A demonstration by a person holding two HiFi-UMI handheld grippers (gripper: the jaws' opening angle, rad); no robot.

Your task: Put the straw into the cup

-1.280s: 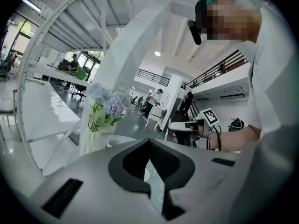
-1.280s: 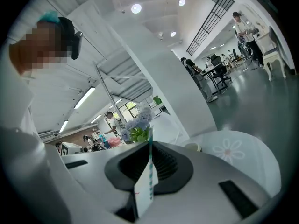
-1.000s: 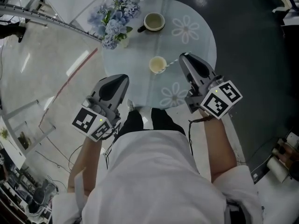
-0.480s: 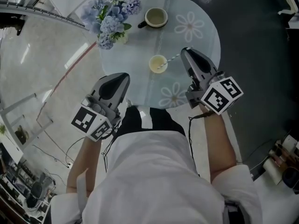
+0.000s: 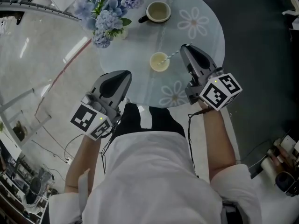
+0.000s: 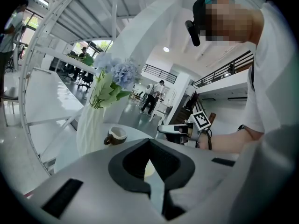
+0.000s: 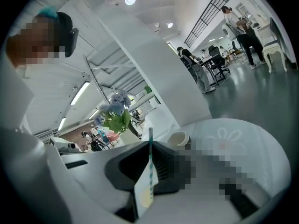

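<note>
A small pale cup stands on the round glass table. A green-and-white striped straw slants from my right gripper down to the cup, its lower end at the cup's mouth. In the right gripper view the straw stands upright between the jaws of the right gripper, which is shut on it. My left gripper hovers at the table's near edge, left of the cup, shut and empty. In the left gripper view the left gripper points toward the cup, seen only through the gap.
A dark mug sits at the table's far side, also seen as the mug and the mug. A vase of blue flowers stands at the far left. Pale floor lies left of the table, dark floor right.
The head view has shifted a little, so the table sits higher in the picture. Both grippers and the straw keep nearly the same place relative to the cup.
</note>
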